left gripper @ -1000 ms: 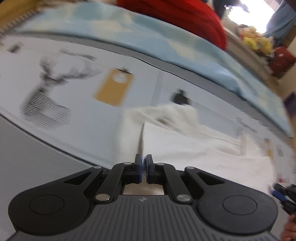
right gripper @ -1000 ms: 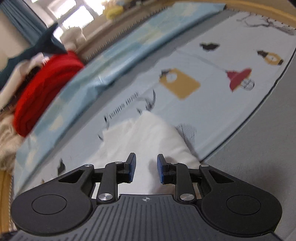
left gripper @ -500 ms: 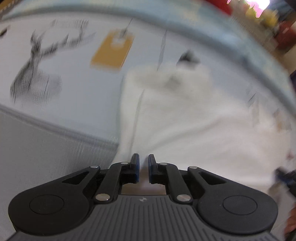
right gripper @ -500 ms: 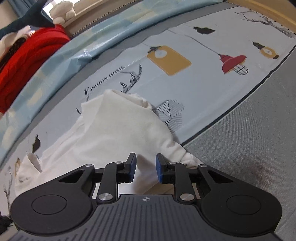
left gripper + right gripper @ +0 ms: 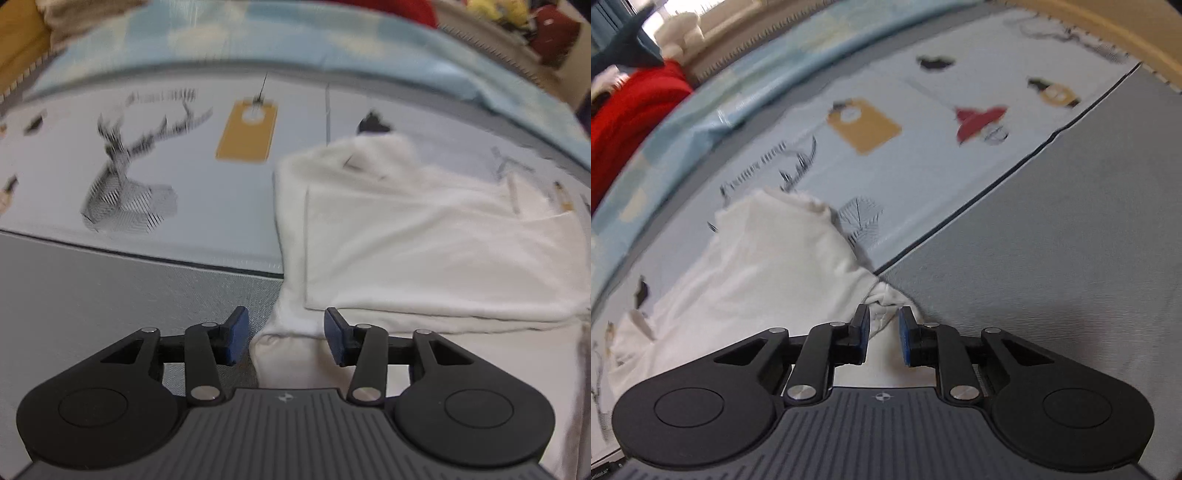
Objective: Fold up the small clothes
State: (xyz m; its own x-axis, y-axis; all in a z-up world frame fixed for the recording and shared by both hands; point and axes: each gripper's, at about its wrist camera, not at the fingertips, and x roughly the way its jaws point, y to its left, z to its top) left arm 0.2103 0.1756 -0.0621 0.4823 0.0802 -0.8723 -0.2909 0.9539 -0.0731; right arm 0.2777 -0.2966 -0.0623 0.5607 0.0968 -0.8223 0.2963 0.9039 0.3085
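Note:
A white garment [image 5: 424, 251] lies partly folded on a pale blue printed mat [image 5: 207, 192]. Its near edge hangs over onto the grey surface. My left gripper [image 5: 284, 338] is open, its fingers either side of the garment's near left corner without pinching it. In the right wrist view the same white garment [image 5: 764, 266] spreads to the left. My right gripper [image 5: 884, 332] is open with a narrow gap, and the garment's near right corner [image 5: 886, 297] sits between its fingertips, not clamped.
The grey surface [image 5: 1052, 266] borders the mat at the front. A light blue blanket [image 5: 332, 40] lies along the far edge. A red knitted garment [image 5: 624, 122] and a plush toy [image 5: 679, 31] sit beyond it. A wooden rim [image 5: 1108, 26] curves at the right.
My left gripper has opened and let go of the white garment, which now lies folded flat on the mat. My right gripper stayed open and came nearer the garment's corner.

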